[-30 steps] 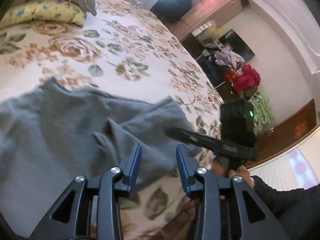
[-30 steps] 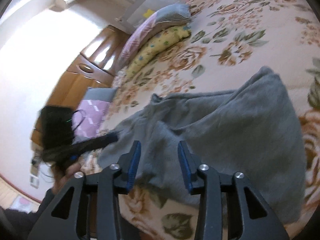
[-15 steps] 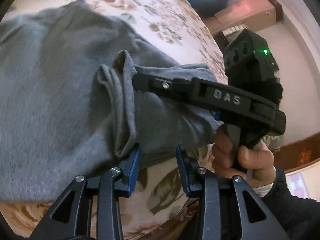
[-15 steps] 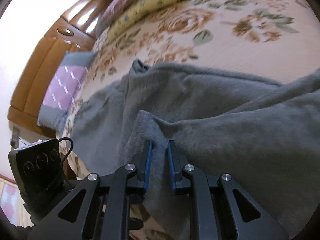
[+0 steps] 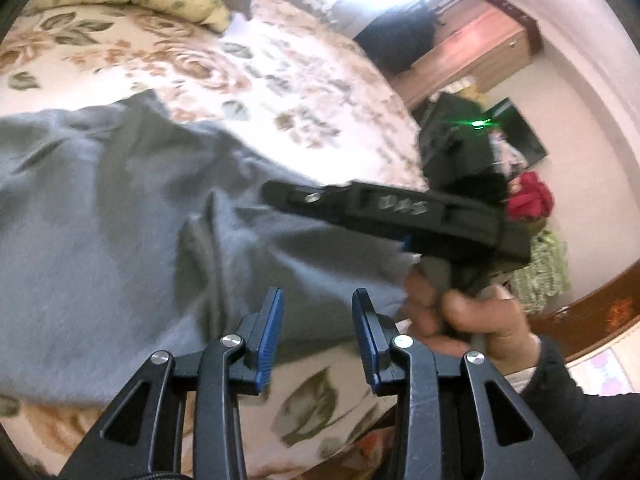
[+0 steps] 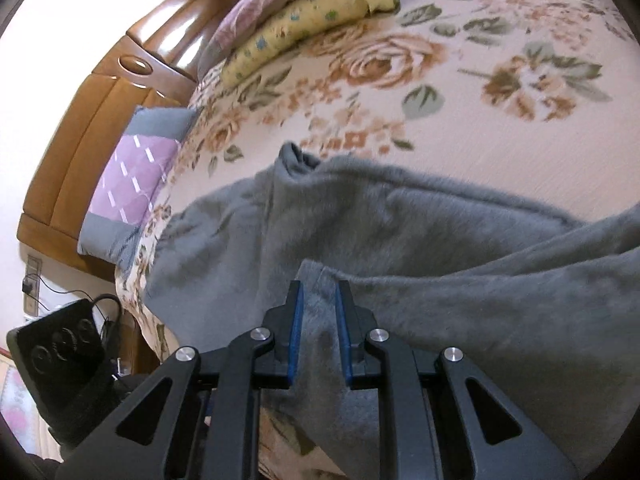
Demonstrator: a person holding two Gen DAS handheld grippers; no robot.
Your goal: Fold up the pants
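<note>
Grey pants (image 5: 100,220) lie spread on a floral bedspread (image 5: 248,76). In the right wrist view the pants (image 6: 440,240) fill the lower half, and my right gripper (image 6: 319,300) is shut on a raised fold of the grey cloth. In the left wrist view my left gripper (image 5: 317,308) is open and empty, just above the near edge of the pants. The right gripper's black body also shows in the left wrist view (image 5: 392,208), reaching in from the right over the cloth, held by a hand (image 5: 468,316).
Stacked pillows (image 6: 312,8) lie at the head of the bed, with a purple and grey cushion (image 6: 132,184) by the wooden headboard (image 6: 92,100). A wooden cabinet (image 5: 472,44), a dark screen and piled clothes (image 5: 532,200) stand past the bed's far side.
The left gripper has pulled back and tilted up from the fold it was beside. The right gripper stays shut on the cloth and has lifted it a little.
</note>
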